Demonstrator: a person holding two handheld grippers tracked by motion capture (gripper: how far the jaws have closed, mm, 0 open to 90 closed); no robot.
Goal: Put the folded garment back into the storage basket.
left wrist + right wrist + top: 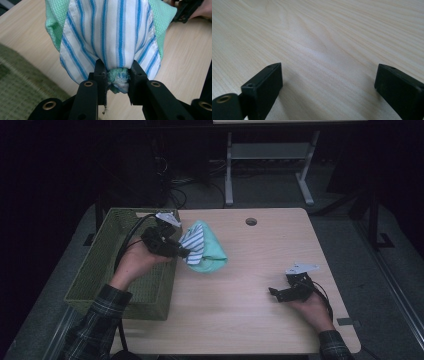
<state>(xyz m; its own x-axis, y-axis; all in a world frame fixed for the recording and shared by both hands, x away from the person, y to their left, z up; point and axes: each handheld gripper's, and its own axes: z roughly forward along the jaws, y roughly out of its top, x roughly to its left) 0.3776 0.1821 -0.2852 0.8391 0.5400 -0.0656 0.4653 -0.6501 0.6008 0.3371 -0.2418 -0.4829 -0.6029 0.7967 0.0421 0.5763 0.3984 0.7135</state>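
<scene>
The left gripper pinches a bunched fold of the striped and green cloth, hanging just beside the green basket — carry it over the rim before letting go — while the right gripper rests wide open and empty on the table.

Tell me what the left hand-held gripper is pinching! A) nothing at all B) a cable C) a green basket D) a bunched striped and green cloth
D: the left hand-held gripper has its jaws clamped on the bunched blue-striped and green cloth, lifted beside the green basket.
</scene>
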